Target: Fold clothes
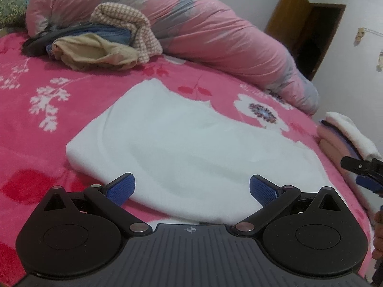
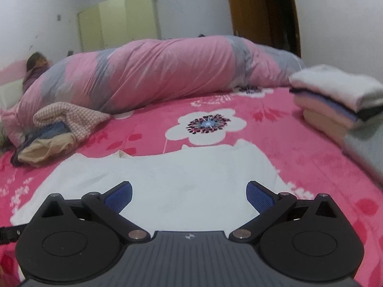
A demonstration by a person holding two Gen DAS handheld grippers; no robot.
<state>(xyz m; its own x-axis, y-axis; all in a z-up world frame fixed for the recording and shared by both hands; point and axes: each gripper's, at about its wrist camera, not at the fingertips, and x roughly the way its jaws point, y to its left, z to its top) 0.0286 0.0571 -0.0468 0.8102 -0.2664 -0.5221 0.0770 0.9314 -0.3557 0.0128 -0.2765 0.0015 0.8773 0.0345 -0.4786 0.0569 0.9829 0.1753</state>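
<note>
White knit garment [image 1: 182,143] lies flat on the bed, partly folded, one rounded folded edge toward the left side, soft and thick, few wrinkles. Left gripper [image 1: 191,187] hovers over its near hem, jaws spread wide, blue textured pads clear of the cloth, holding nothing. Right gripper [image 2: 189,192] likewise wide open and empty above the near edge; in the left view it shows at the frame's right margin [image 1: 366,174].

Judgement: a further fold is in hand. Best to pinch the two near corners through all layers, lift together, and carry the edge evenly toward the far side so the fold line stays straight; fleecy blanket may drag the underside.

Bed blanket [image 2: 299,143] plush, hot pink, white flower print. Stack of folded clothes [image 2: 335,95] sits to the right, well apart from the garment: white, dark and peach layers. Unfolded pile [image 1: 95,43] at far left: houndstooth knit, denim, beige fabric. Behind, a rolled quilt [image 1: 215,35], smooth pink and grey, slightly shiny
</note>
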